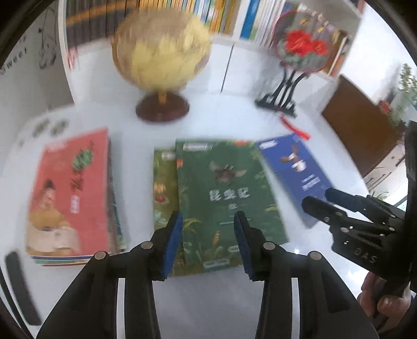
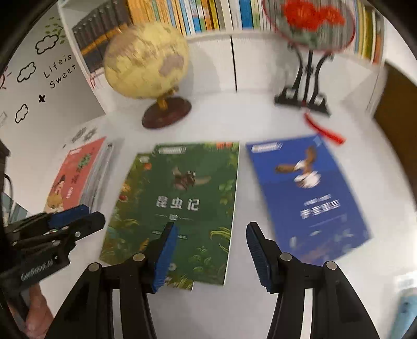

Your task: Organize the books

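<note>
A green insect book (image 1: 224, 187) lies flat on the white table, on top of a second green book (image 1: 164, 187) that sticks out at its left. A blue bird book (image 1: 294, 169) lies to its right. A stack of books with a red cover (image 1: 70, 195) lies at the left. My left gripper (image 1: 208, 216) is open and empty above the green book's near half. In the right wrist view my right gripper (image 2: 212, 229) is open and empty over the gap between the green book (image 2: 182, 198) and the blue book (image 2: 307, 198). The red stack (image 2: 78, 174) is at the far left.
A yellow globe (image 1: 161, 52) on a dark round base stands behind the books. A round red-flowered fan on a black stand (image 1: 299, 52) is at the back right. A bookshelf (image 2: 208, 15) full of upright books runs along the back. A brown cabinet (image 1: 359, 125) is at the right.
</note>
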{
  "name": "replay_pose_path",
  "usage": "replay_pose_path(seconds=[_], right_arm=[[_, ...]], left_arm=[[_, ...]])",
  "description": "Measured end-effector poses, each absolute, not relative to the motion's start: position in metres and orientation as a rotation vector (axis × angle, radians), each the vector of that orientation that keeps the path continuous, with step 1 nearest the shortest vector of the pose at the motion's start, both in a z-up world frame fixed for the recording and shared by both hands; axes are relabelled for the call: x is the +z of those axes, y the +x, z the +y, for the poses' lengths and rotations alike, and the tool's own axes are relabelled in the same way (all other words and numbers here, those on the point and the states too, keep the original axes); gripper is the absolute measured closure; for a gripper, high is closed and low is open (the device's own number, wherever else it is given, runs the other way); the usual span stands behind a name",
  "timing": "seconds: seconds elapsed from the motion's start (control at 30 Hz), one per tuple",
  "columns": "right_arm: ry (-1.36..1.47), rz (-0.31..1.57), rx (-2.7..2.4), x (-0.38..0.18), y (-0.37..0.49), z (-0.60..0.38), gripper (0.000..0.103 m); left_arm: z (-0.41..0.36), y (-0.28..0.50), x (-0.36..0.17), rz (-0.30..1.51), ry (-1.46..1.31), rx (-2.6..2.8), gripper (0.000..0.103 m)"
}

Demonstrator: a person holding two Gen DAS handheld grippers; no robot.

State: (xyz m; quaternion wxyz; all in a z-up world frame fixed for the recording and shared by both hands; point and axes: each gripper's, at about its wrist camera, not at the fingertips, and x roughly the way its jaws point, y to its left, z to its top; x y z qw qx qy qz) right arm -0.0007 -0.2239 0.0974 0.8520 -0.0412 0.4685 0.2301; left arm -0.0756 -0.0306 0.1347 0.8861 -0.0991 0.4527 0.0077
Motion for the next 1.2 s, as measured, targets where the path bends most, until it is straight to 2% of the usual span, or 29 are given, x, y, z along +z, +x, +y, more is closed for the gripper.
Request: replay_pose_path(seconds=[0.03, 0.07, 0.13, 0.17, 0.3, 0.5, 0.9, 1.03, 1.2], right_arm=[[-0.082, 0.979, 0.477, 0.11, -0.008, -0.226, 0.049], [-0.073, 0.973, 0.477, 0.12, -0.014, -0.228, 0.049], [-0.073, 0.952, 0.458, 0.142, -0.029, -0.23, 0.047], [-0.077, 0.934, 0.444, 0.156, -0.038, -0.23, 0.046], [-0.091, 0.876, 0.413, 0.197, -0.07, -0.228, 0.045], [-0.108, 0.823, 0.322, 0.241, -0.114, -0.221, 0.044], [-0.08, 0.797, 0.286, 0.261, -0.151, -0.22, 0.042], [-0.096, 0.775, 0.278, 0.27, -0.152, -0.218, 0.034], [-0.096, 0.766, 0.279, 0.276, -0.15, -0.22, 0.033]], left_arm=[[-0.031, -0.078, 0.144, 0.929, -0.215, 0.014, 0.055], [-0.031, -0.089, 0.161, 0.903, -0.229, 0.008, 0.042], [-0.033, -0.107, 0.188, 0.836, -0.227, 0.007, 0.023], [-0.038, -0.11, 0.197, 0.812, -0.218, 0.009, 0.021], [-0.043, -0.136, 0.236, 0.792, -0.167, 0.052, 0.021], [-0.043, -0.168, 0.257, 0.771, -0.099, 0.144, 0.021], [-0.038, -0.189, 0.269, 0.764, -0.147, 0.125, 0.021], [-0.038, -0.186, 0.273, 0.752, -0.17, 0.119, 0.021], [-0.038, -0.182, 0.274, 0.755, -0.193, 0.118, 0.021]])
